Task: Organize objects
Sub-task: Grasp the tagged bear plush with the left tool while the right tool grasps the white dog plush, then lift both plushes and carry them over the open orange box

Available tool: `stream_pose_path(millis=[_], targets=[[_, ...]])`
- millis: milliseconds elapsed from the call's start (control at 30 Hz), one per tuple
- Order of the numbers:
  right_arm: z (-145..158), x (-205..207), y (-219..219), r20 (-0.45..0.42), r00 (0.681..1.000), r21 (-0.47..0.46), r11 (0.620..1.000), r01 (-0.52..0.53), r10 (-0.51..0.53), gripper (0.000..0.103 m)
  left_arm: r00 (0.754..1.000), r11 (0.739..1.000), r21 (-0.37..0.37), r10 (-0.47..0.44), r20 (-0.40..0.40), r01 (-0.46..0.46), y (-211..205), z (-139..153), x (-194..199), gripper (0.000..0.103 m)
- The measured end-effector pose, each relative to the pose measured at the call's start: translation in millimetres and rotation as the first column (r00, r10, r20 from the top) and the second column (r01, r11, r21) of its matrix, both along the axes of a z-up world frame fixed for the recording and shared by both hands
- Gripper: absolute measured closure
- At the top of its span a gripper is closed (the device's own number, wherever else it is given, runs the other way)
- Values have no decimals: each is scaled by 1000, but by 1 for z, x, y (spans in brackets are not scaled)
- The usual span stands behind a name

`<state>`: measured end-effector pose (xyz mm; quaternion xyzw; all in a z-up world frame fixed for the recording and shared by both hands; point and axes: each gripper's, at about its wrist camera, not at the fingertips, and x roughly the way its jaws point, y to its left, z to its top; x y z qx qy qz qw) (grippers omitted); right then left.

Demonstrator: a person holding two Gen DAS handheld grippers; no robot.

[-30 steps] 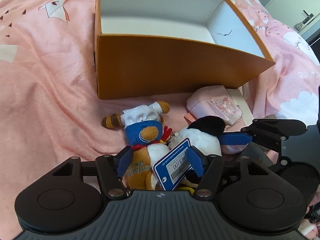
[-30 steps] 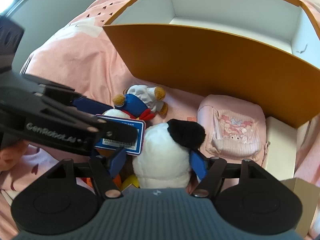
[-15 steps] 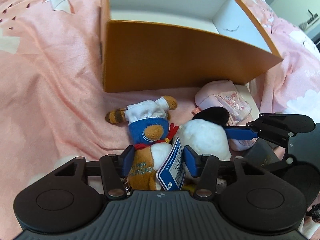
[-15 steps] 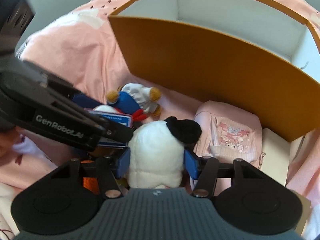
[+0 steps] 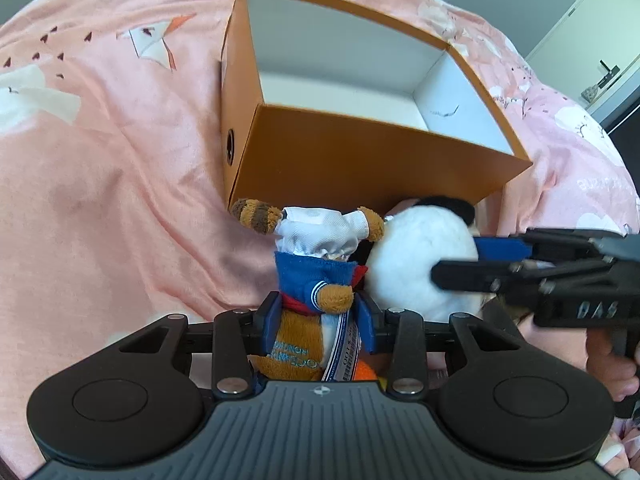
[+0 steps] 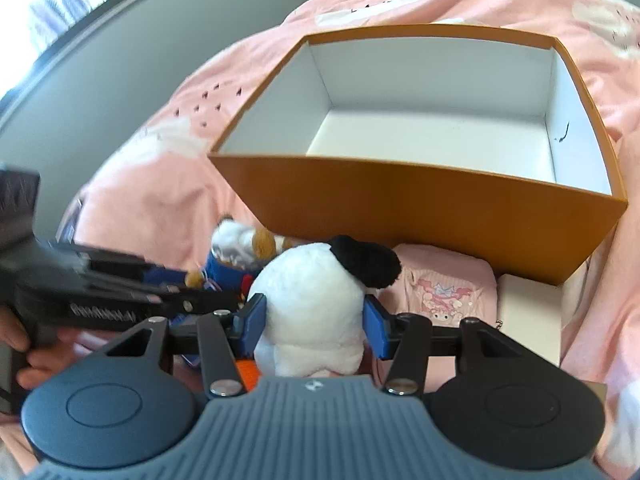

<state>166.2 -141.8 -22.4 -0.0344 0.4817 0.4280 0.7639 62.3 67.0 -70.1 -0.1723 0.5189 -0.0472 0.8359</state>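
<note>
**Two plush toys gripped before the open box**

Compared with a second earlier, the orange box (image 5: 360,152) is seen from higher. The white plush (image 6: 312,312) is pinched as the right gripper (image 6: 314,326) closes; the sailor-suited plush (image 5: 316,280), tagged "$100", is squeezed as the left gripper (image 5: 318,320) closes. Both tilt steeply downward over the pink bedspread (image 5: 100,200).

Both wrist views close, angled down; share orange box (image 5: 360,152).
</note>
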Motion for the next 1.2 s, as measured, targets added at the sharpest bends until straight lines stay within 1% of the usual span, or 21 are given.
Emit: stream_pose_path(millis=[67,167,267,333,467,567,667,733,800,900,1000,1033,1100,1200], targets=[[0,3,2,-5,1000,2,1000,19,-19,50,1000,1000,12,14,-21,-14,0,-4,4,57],[0,6,6,-13,999,6,999,53,-53,51,998,999,46,23,-62,-21,-4,-13,15,52],[-1,5,8,-8,999,-4,999,51,-51,51,997,994,111,-3,-79,12,-15,-18,22,48],[-3,5,8,-9,999,-11,999,53,-53,51,997,991,130,-6,-82,17,-19,-21,28,48],[-9,10,6,-22,998,-4,998,65,-66,51,996,992,128,5,-84,6,-17,-27,33,47],[-13,11,3,-39,997,5,998,70,-70,51,994,994,108,12,-104,-1,-16,-39,39,47],[-15,12,3,-44,996,-1,997,74,-74,51,997,994,110,20,-80,-11,-18,-37,36,49],[-13,11,1,-43,996,6,997,79,-79,51,998,994,104,29,-58,-23,-18,-30,30,51],[-8,11,-4,-44,995,17,996,89,-89,54,999,995,96,32,-33,-28,-18,-19,23,55],[3,10,-11,-47,994,50,994,102,-100,55,999,992,120,23,39,-27,-23,3,10,56],[21,9,-16,9,993,68,991,116,-117,59,993,993,111,25,113,-37,-25,26,3,56],[27,10,-17,26,992,76,990,121,-123,66,990,994,103,29,136,-43,-23,33,2,56],[40,13,-21,38,990,111,985,130,-135,102,982,995,85,34,187,-50,-21,46,5,56],[58,22,-27,14,990,194,971,137,-142,102,967,995,90,29,253,-53,-25,68,9,56]])
